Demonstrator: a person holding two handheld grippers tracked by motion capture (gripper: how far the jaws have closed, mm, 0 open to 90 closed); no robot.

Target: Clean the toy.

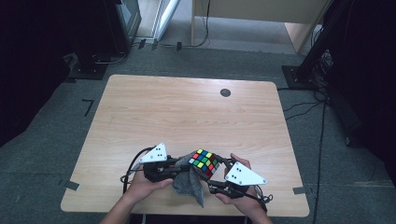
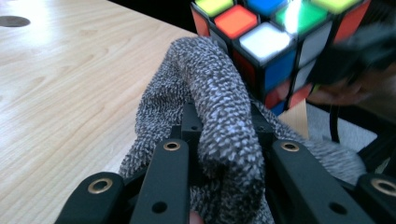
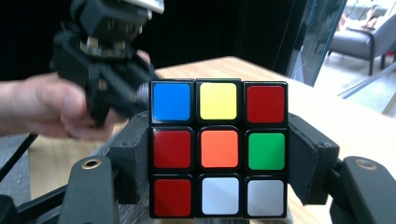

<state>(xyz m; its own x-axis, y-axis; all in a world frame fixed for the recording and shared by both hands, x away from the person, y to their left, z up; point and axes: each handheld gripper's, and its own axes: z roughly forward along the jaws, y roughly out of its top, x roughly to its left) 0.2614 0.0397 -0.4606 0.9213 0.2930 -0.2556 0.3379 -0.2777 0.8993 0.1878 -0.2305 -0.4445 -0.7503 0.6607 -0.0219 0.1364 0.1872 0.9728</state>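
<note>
Scrambled cube (image 3: 218, 148): orange centre, blue, yellow, red above it, red left, green right. Beside the cube, speckled grey-and-white cloth (image 2: 219, 121) over pale woodgrain table (image 1: 187, 112).

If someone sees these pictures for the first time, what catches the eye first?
The multicoloured puzzle cube, clamped between the right gripper's black jaws above the table's near edge. Next, the speckled grey cloth, pinched in the left gripper and pressed against the cube's side over the pale wooden table.

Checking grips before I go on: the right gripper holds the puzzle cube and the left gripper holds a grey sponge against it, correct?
Not quite. The right gripper does clamp the puzzle cube, but the left gripper is shut on a grey knitted cloth, not a sponge; the left gripper view shows its weave.
</note>
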